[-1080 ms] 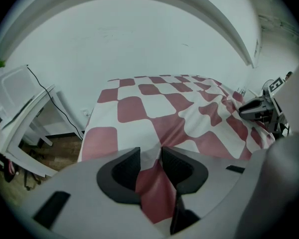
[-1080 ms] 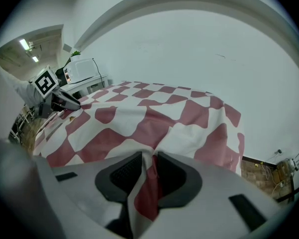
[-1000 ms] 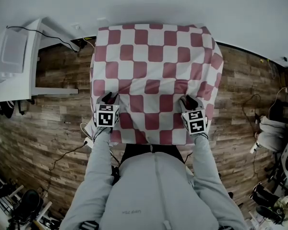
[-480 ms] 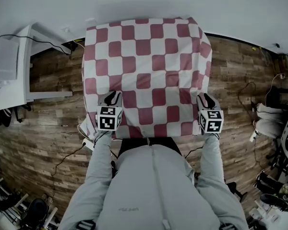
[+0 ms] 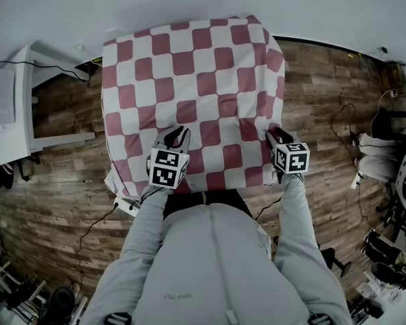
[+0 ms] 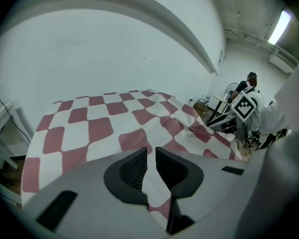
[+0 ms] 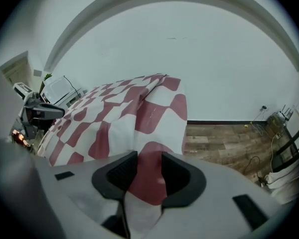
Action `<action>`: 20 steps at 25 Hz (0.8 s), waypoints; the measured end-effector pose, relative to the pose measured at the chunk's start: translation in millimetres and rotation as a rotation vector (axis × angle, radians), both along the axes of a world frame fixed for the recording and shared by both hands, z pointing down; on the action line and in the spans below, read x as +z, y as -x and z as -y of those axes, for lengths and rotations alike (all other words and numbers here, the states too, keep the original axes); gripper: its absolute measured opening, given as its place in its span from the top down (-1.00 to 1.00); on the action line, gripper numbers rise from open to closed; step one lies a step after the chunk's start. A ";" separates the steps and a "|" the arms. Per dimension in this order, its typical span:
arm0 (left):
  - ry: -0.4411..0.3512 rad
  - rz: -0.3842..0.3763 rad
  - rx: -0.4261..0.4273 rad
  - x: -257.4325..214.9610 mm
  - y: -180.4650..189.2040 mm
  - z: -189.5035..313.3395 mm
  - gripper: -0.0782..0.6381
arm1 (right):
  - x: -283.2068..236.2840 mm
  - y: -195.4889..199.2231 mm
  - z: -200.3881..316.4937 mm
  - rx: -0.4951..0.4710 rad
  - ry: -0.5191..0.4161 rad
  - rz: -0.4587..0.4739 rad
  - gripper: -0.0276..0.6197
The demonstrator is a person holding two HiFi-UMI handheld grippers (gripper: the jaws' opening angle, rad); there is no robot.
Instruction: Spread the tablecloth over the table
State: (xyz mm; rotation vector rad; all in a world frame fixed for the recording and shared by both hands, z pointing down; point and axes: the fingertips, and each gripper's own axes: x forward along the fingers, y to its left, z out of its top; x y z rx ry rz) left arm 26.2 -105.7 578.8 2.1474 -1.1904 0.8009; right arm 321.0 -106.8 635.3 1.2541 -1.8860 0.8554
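Note:
A red-and-white checked tablecloth [image 5: 189,80] covers the table and hangs over its near and right edges. My left gripper [image 5: 178,134] is over the cloth near the front left. In the left gripper view its jaws [image 6: 151,151] are closing to a narrow slit, with the cloth [image 6: 104,123] showing below and no fold pinched between them. My right gripper [image 5: 276,135] is at the near right corner. In the right gripper view its jaws [image 7: 149,156] are opening, and a red check of the cloth [image 7: 134,108] lies loose between them.
A white desk [image 5: 13,114] stands at the left on the wooden floor [image 5: 325,93]. Cables and a power strip [image 5: 125,205] lie by the table's near left leg. Stands and other gear [image 5: 399,202] crowd the far right. A white wall runs behind the table.
My left gripper has moved right along the near edge and its jaws have narrowed. My right gripper swung out toward the near right corner. The cloth lies flatter at the front.

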 end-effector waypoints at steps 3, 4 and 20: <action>-0.006 -0.017 0.057 -3.1 -27.2 -3.0 0.58 | 1.1 -1.7 -1.1 0.004 0.017 0.043 0.52; -0.008 -0.019 0.071 -3.6 -33.8 -3.6 0.58 | 1.0 -3.0 -1.0 0.004 0.020 0.047 0.55; -0.039 -0.028 0.110 -13.4 -61.4 2.7 0.59 | -4.1 -106.7 -11.9 -0.106 0.049 -0.310 0.85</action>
